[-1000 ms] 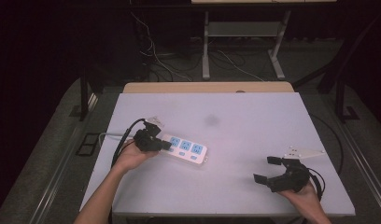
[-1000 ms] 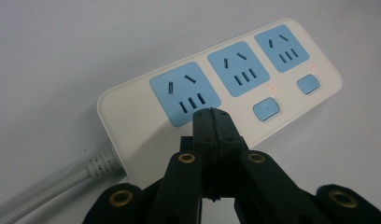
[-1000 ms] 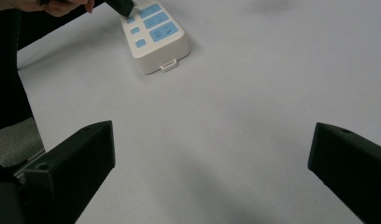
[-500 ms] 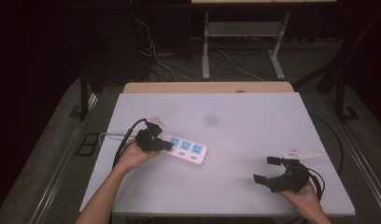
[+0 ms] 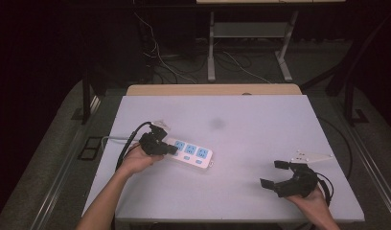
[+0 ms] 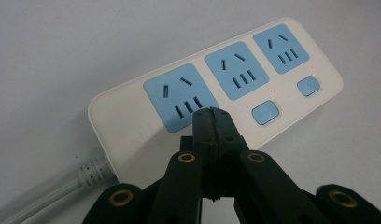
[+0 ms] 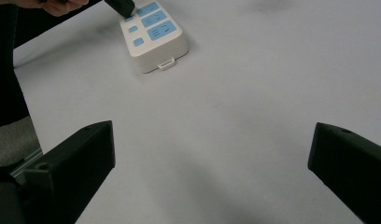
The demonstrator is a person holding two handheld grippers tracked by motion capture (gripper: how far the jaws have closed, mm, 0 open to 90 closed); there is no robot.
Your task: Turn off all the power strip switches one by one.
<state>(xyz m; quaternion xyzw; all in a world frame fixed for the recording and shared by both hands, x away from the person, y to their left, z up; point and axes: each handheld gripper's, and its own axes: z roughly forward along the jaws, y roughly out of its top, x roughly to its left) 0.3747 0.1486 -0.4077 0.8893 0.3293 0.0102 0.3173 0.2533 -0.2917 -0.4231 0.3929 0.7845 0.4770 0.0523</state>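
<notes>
A dim room with cables behind frames a pale surface [image 5: 241, 120]. The left gripper [image 6: 212, 116] has its fingers pressed together, holding nothing, tip on the power strip [image 6: 216, 88] beside the first blue socket, likely where that socket's switch sits. The strip lies left of centre. A short, straight press probably suffices; sideways force could slide the strip. The right gripper [image 5: 276, 175] rests wide open and empty, well apart.
</notes>
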